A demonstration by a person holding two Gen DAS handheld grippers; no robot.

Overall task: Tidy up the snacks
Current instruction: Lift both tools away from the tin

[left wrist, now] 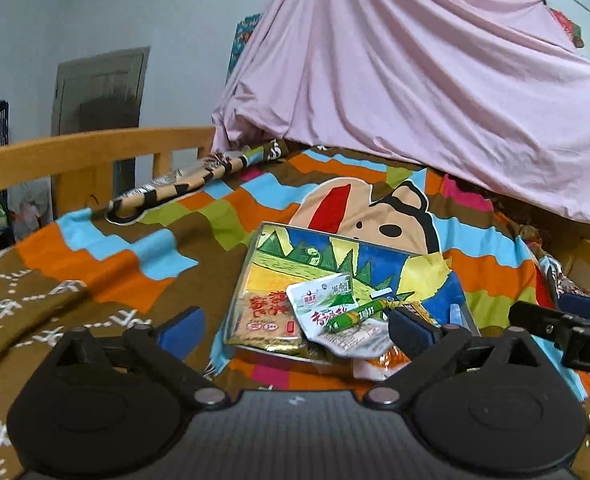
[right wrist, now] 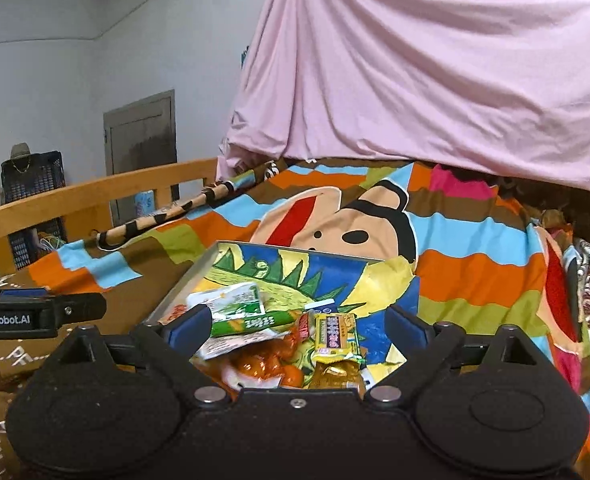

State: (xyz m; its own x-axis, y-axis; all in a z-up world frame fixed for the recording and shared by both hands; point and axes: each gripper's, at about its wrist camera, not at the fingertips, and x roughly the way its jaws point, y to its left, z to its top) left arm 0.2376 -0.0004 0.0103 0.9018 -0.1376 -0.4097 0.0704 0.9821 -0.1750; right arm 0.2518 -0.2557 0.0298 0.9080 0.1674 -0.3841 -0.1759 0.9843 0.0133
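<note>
A shallow metal tray [left wrist: 242, 280] lined with a bright drawing lies on the bed. Piled at its near end are a tan packet with red characters [left wrist: 269, 314], a white and green packet [left wrist: 329, 300] and a green sausage stick [left wrist: 359, 312]. My left gripper [left wrist: 297, 330] stands open just before the pile, nothing pressed between its blue pads. In the right wrist view the tray [right wrist: 183, 284] also holds a yellow packet [right wrist: 335, 336] and an orange packet [right wrist: 263, 364]. My right gripper [right wrist: 298, 328] is open over them, and its pads grip nothing.
The tray rests on a colourful cartoon blanket [left wrist: 115, 252]. A wooden bed rail [left wrist: 75, 152] runs along the left, with a striped rolled stick [left wrist: 167, 192] beside it. A pink sheet [left wrist: 415, 80] hangs over the far end. A black crate [right wrist: 35, 184] stands beyond the rail.
</note>
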